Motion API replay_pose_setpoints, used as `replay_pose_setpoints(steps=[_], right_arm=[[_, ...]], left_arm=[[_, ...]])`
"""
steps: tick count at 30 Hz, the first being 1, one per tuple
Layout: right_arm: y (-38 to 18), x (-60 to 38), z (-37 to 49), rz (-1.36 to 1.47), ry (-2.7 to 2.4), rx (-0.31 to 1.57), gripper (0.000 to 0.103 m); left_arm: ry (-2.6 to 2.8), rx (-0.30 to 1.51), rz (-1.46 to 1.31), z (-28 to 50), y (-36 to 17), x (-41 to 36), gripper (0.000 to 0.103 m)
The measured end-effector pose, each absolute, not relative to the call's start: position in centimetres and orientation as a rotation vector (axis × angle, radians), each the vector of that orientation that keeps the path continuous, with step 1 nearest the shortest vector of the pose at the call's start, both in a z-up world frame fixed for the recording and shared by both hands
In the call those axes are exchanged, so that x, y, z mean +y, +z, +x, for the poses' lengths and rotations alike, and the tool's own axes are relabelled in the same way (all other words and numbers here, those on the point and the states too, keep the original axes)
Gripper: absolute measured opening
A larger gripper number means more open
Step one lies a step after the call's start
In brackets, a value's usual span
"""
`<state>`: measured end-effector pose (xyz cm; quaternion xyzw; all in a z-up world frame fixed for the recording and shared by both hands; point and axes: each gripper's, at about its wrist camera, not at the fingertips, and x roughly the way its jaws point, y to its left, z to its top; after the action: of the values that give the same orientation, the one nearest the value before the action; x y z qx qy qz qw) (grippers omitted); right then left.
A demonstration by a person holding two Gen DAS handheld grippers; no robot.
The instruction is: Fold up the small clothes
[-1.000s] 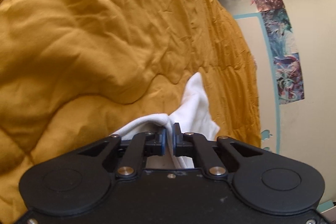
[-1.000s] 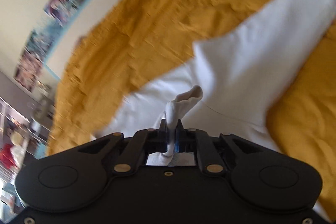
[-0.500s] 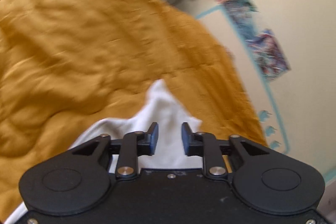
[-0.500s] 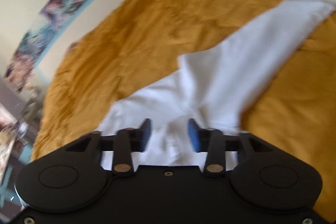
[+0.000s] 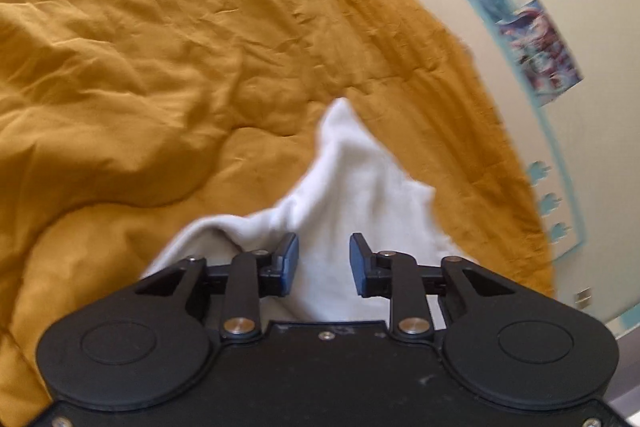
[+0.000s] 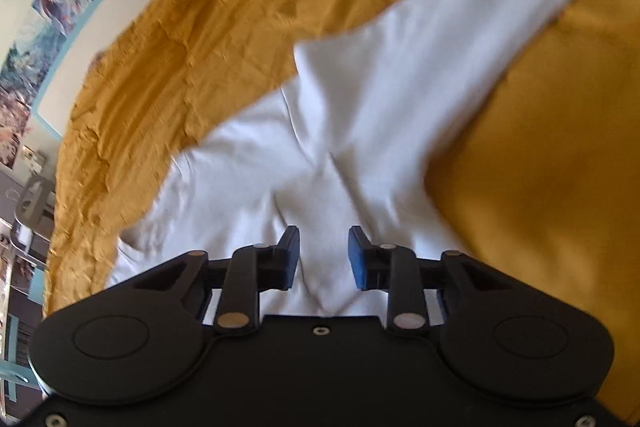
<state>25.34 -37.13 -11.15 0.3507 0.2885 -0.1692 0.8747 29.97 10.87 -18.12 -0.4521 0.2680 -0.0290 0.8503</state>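
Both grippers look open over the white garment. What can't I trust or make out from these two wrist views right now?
- Right wrist: near edge of the white garment is hidden under the right gripper body.
- Left wrist: most of the garment is covered by the left gripper; its outline is motion-blurred.
- Garment type: unclear in either view.
- Wall posters: blurred, unreadable.

Both the left gripper (image 5: 323,259) and the right gripper (image 6: 323,253) have matte black bodies, silver screws and blue-padded jaws.

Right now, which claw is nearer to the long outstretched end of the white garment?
Right. The right claw hangs open over the white garment, facing that end. The left claw, also open, doesn't see it.
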Motion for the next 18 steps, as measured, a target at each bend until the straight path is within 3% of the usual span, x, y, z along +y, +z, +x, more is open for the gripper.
replay_pose_setpoints(steps=[2, 4, 5, 12, 18], right_arm=[[-8.4, -40.2, 24.2, 0.719, -0.387, 0.512, 0.031], [-6.5, -44.2, 21.8, 0.755, -0.46, 0.417, 0.049], [-5.8, -46.8, 20.2, 0.777, -0.514, 0.362, 0.051], [-8.7, -63.1, 11.3, 1.071, -0.803, 0.133, 0.052], [-12.6, -70.3, 10.6, 1.223, -0.86, 0.064, 0.052]], left_arm=[[-0.154, 0.522, -0.944, 29.7, -16.6, 10.2, 0.032], [-0.245, 0.485, -0.9, 29.5, -15.0, 8.8, 0.037], [-0.287, 0.488, -0.878, 29.5, -14.5, 8.0, 0.038], [-0.467, 0.592, -0.763, 29.7, -15.4, 2.4, 0.038], [-0.481, 0.626, -0.673, 29.9, -16.1, 0.0, 0.039]])
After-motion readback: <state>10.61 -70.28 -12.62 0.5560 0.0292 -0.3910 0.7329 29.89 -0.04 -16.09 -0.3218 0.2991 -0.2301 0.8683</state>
